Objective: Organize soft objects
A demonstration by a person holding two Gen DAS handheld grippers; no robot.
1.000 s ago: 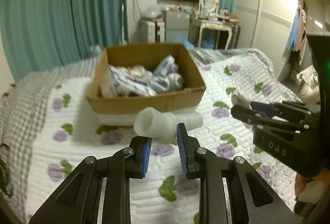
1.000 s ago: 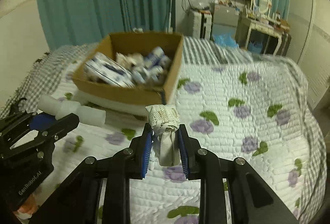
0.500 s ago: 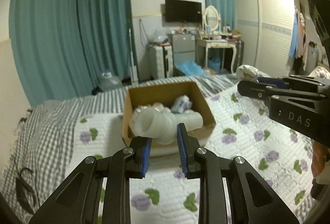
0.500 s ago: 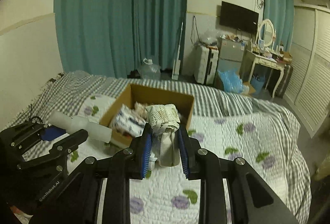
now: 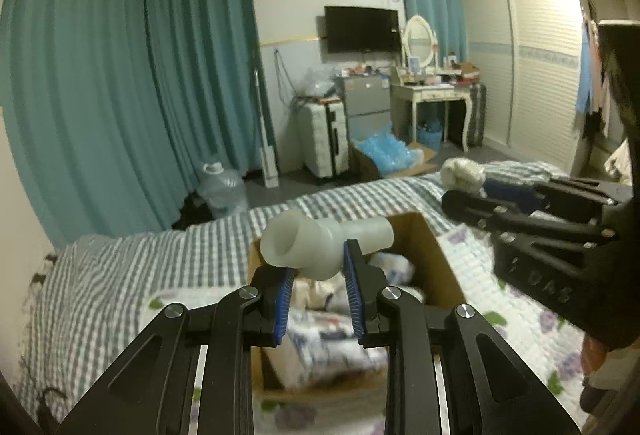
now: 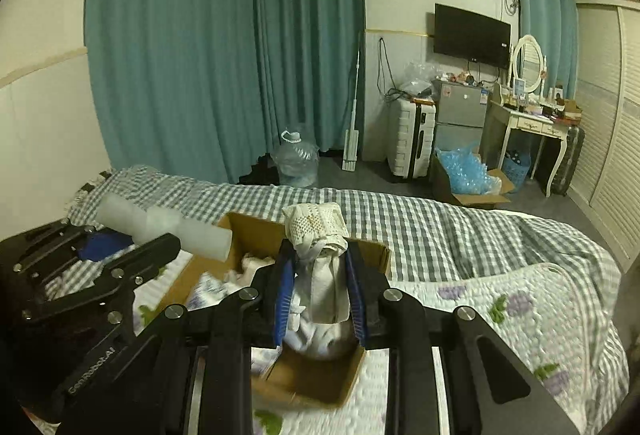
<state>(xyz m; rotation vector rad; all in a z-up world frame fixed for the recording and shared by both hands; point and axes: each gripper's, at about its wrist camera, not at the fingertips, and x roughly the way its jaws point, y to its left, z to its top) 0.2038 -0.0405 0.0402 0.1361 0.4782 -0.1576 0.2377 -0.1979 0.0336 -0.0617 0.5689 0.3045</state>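
Bed (image 6: 500, 235): checked and floral quilts, under everything.
Cardboard box (image 5: 436, 255): open on the bed, part-filled with soft packets, directly below both grippers.
Left gripper (image 5: 316, 293): closed on a pale squashy tube (image 5: 320, 241), held above the box.
Right gripper (image 6: 318, 295): clamped around a rolled white cloth (image 6: 324, 255), also over the box.
Doing it well: probably lower each into a free gap before releasing, one gripper at a time.

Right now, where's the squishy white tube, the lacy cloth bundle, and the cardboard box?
squishy white tube (image 5: 320, 245): left wrist view, on its middle bulge.
lacy cloth bundle (image 6: 316, 225): right wrist view, on its lace top.
cardboard box (image 6: 256, 235): right wrist view, on its far inner wall.
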